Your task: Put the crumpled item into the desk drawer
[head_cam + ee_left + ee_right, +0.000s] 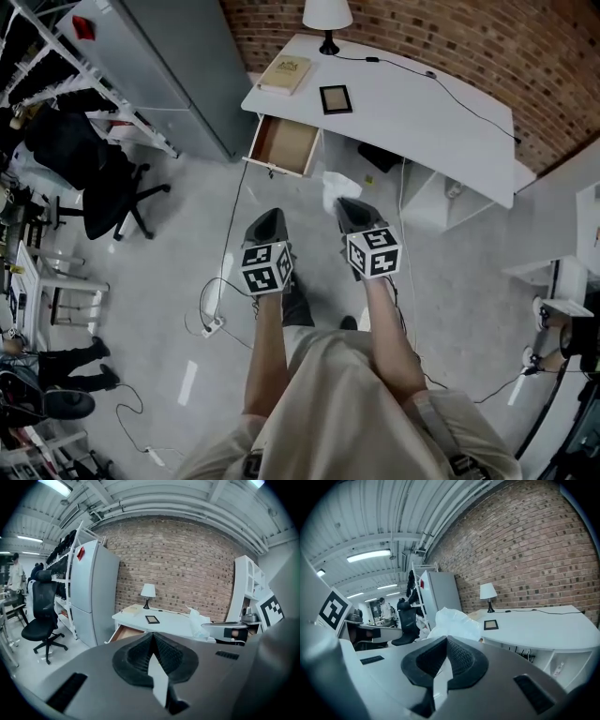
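A crumpled white item (337, 186) sticks out from the tip of my right gripper (345, 204), whose jaws are shut on it. In the right gripper view it bulges above the closed jaws (454, 623). My left gripper (270, 217) hangs beside it, shut with nothing between its pads. Both are held over the floor, a short way in front of the white desk (422, 122). The desk drawer (284, 145) is pulled out, its wooden inside bare, just beyond the left gripper. In the left gripper view the drawer (123, 633) lies ahead and the crumpled item (197, 618) to the right.
On the desk are a book (285, 73), a small dark tablet (336, 98) and a lamp (327, 17) with its cable. A grey cabinet (169, 66) stands left of the drawer, a black office chair (103, 187) further left. Cables and a power strip (214, 323) lie on the floor.
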